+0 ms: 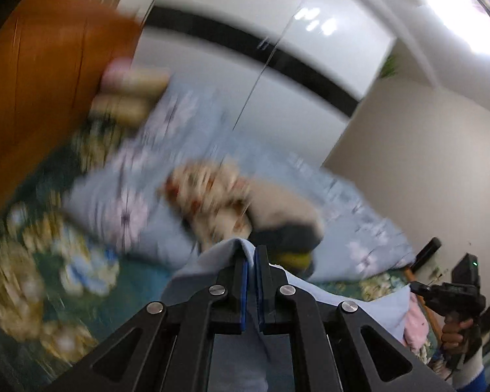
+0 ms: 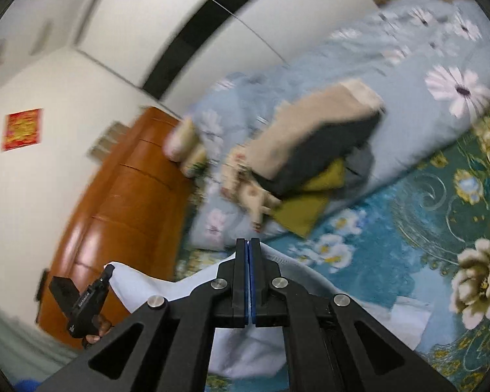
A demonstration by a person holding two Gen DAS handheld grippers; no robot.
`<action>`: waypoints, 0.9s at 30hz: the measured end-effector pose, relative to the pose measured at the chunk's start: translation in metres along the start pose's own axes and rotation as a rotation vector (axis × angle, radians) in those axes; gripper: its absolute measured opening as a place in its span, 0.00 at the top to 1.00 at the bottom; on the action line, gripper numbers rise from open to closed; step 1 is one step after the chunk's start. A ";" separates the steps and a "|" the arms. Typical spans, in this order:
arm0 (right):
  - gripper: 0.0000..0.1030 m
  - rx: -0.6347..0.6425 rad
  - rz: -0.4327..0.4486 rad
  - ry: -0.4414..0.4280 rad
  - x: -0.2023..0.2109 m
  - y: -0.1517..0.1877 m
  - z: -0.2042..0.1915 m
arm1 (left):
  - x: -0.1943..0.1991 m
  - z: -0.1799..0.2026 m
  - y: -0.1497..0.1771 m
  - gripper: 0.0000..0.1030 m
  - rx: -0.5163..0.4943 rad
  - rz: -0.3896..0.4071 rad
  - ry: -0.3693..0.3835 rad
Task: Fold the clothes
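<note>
Pale blue garment (image 1: 212,261), soft and lightly creased, is hanging over the bed (image 2: 392,261) between the two grippers. Left gripper (image 1: 251,254) is pinching one edge with its jaws nearly closed on the cloth; right gripper (image 2: 249,248) is clamping the opposite edge with its jaws pressed together. Beyond, a stack of folded clothes (image 2: 320,137) is resting on a floral blue quilt (image 2: 424,65).

Pale blue garment (image 1: 212,261); teal bedspread (image 2: 392,245) with cream flowers; light blue quilt (image 2: 392,75), white daisies; orange-brown headboard (image 1: 49,81).
</note>
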State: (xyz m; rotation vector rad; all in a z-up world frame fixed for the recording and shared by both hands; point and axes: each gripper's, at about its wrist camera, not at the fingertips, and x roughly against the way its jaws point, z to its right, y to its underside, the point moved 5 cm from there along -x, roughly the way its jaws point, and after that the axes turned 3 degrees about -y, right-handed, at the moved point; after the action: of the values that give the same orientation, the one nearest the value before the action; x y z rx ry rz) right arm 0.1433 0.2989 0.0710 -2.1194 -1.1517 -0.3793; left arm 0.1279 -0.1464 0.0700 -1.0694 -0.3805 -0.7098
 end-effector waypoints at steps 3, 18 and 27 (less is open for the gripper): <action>1.00 -0.034 -0.073 0.145 -0.053 -0.005 0.043 | -0.084 -0.039 0.027 0.95 0.125 -0.160 -0.076; 0.99 -0.117 -0.150 0.433 -0.155 -0.027 0.133 | -0.231 -0.083 0.064 0.92 0.310 -0.423 -0.184; 0.68 0.147 -0.311 0.397 -0.172 0.007 0.100 | -0.210 -0.070 0.077 0.61 0.288 -0.415 -0.118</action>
State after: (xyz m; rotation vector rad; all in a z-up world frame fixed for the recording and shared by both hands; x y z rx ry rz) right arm 0.0455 0.2582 -0.0971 -1.6423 -1.2254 -0.7933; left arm 0.0262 -0.1148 -0.1385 -0.7660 -0.7970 -0.9283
